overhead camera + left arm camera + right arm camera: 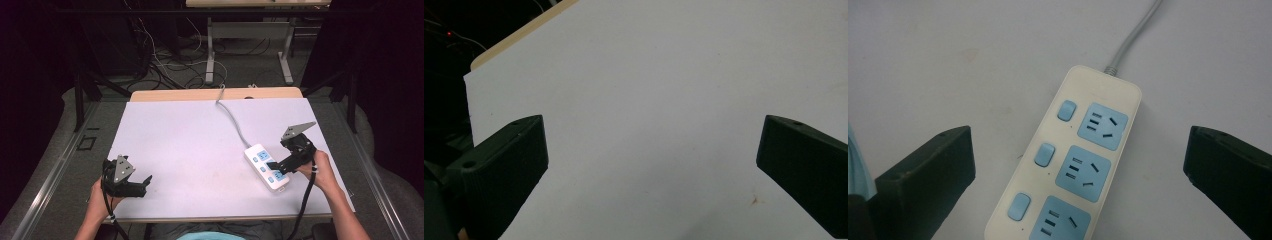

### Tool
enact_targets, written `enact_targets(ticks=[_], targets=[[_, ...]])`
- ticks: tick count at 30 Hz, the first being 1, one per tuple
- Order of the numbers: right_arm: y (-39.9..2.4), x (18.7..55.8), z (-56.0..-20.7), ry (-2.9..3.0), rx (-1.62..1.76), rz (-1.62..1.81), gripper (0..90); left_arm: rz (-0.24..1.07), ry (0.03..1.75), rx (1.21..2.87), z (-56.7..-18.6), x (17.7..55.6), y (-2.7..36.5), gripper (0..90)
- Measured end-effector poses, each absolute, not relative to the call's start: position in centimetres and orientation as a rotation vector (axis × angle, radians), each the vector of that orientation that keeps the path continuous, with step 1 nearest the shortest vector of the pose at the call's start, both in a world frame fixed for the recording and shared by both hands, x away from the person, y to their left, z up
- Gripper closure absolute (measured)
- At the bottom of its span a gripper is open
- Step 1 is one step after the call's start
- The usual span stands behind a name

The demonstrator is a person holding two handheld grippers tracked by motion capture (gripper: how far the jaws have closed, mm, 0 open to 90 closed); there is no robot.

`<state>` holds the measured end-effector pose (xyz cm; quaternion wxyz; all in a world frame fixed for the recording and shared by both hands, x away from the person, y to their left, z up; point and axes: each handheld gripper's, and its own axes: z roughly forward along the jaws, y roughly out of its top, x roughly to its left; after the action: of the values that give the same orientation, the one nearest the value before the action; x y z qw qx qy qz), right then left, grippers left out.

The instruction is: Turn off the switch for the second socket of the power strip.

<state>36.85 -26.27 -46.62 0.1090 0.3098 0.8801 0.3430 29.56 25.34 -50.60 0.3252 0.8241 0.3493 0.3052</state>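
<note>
The right gripper (1080,165) has its fingers (923,175) spread wide and holding nothing, and between them, seen along their line, lies the power strip (1075,165), a cream body with pale blue socket faces (1087,173) on one side and a row of small blue rocker switches (1044,154) on the other. In the high view the same right gripper (274,165) hovers right over the strip's near half, one fingertip over a socket, which looks to me like a lining-up pose: open wide enough to straddle the body or to come down on a switch (which of the two I cannot tell). The strip (262,162) lies flat and at a slant on the white bench (190,140), its grey cord (232,120) leaving the end farthest from the fingers and running away over the bench's far edge; that keeps the cord clear of the hand's approach. Well apart, on the opposite side of the bench, the left gripper (651,150) also has its fingers (504,165) fully open and empty, with only bare white surface ahead of them. In the high view the left gripper (142,184) sits low near the bench's near edge, probably parked out of the way while the right one works.
</note>
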Motion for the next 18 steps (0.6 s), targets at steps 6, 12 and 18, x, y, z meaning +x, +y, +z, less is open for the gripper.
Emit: enact_targets(ticks=[6,12,18], targets=[[-25.9,37.3,-46.7,2.609,0.911,0.976,0.0,0.801,0.914,2.162,-50.6,29.6,25.3,0.1],[-25.5,37.8,-46.8,2.620,0.924,0.960,0.0,0.803,0.914,2.162,-50.6,29.6,25.3,0.1],[-25.0,38.3,-46.8,2.637,0.927,0.950,0.0,0.803,0.908,2.173,-50.5,29.6,25.3,0.1]])
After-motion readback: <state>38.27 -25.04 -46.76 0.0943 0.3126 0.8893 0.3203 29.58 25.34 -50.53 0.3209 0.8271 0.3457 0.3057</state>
